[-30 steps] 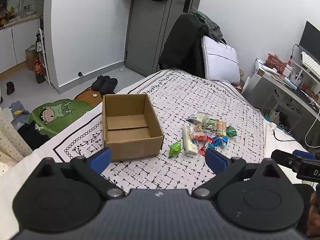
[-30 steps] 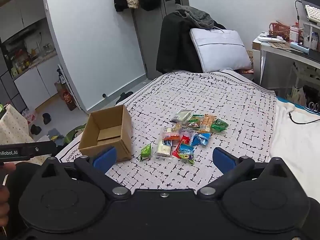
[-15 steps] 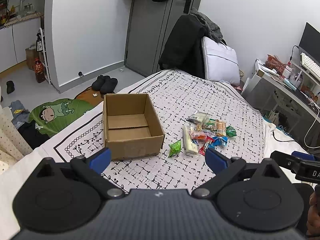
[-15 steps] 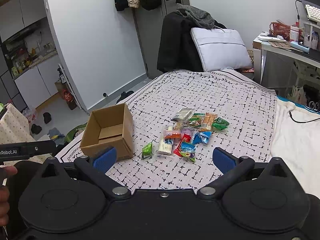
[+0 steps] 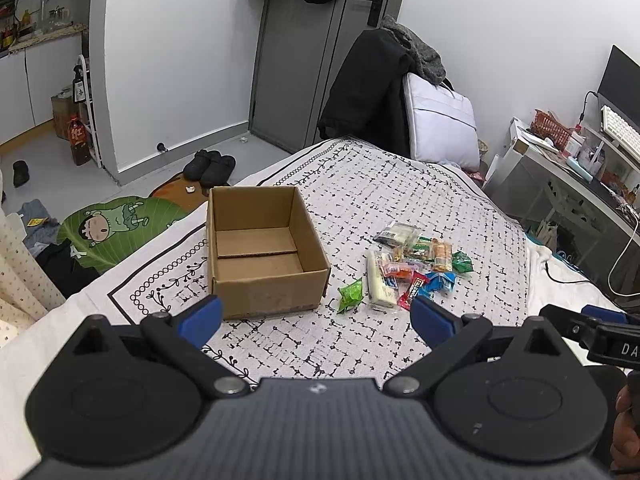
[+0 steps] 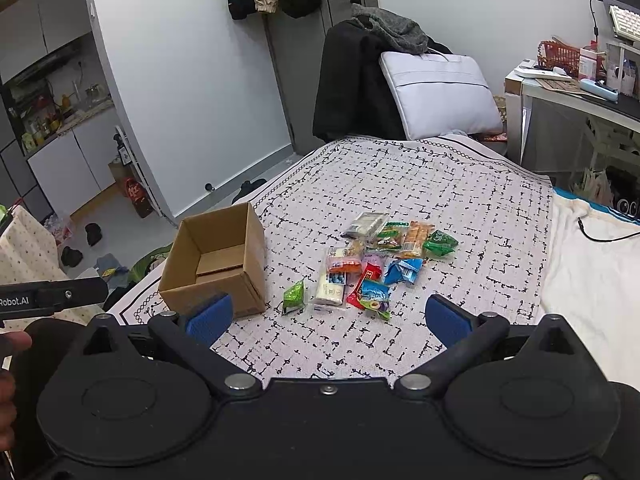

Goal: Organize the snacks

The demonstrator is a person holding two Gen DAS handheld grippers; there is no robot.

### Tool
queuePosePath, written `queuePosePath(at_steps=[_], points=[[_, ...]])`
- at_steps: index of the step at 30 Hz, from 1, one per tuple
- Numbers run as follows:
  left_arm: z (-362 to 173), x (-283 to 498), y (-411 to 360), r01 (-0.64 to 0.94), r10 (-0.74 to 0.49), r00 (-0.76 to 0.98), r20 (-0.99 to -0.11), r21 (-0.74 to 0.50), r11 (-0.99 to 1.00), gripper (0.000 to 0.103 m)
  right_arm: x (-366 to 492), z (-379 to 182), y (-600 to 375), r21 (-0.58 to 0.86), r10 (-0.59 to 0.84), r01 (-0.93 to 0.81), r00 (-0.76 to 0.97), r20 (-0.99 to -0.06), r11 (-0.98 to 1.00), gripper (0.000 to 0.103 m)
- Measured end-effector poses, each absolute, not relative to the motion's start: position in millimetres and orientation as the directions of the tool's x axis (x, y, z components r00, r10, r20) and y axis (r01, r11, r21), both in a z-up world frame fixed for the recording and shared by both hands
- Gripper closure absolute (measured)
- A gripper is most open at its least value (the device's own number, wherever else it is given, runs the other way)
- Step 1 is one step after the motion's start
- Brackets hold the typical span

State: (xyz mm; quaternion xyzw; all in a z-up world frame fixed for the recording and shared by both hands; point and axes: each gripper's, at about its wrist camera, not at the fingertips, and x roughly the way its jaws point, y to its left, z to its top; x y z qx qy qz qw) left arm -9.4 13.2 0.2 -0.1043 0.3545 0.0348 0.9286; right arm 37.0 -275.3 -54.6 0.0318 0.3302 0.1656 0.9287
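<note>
On the bed's patterned cover (image 5: 400, 184) sit the two things you are working with: the open cardboard box (image 5: 262, 256), empty as far as its floor shows, and, to its right and apart from it, the heap of wrapped snacks (image 5: 412, 264). None has gone in yet, so I judge the task is at its start.

Your left gripper (image 5: 316, 316) hangs above the near edge of the bed with its fingers spread wide and nothing between them; the box lies ahead and slightly left of its centre line, the snacks ahead and to the right. Your right gripper (image 6: 326, 320) is likewise spread wide and empty, and the heap lies almost straight ahead of it, with the box off to its left.

That makes the right hand the better placed for the first pick. The nearest pieces are the small green packet (image 6: 293, 296), lying alone between box and heap, and the white bar (image 6: 331, 290), whose long axis runs away from you, roughly along the fingers' line of sight. To grip it across its width, the fingers already stand the right way.
</note>
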Motion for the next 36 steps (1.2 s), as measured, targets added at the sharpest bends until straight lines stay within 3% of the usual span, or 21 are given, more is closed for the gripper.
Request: queuePosePath(at_steps=[36], points=[[4.3,-12.4,7.0,-0.122,-0.021,0.760,-0.649,-0.174,0.977,0.003,36.0,-55.8,-284.3,0.170,0.317,-0.270,0.735,-0.600,0.948,0.000]])
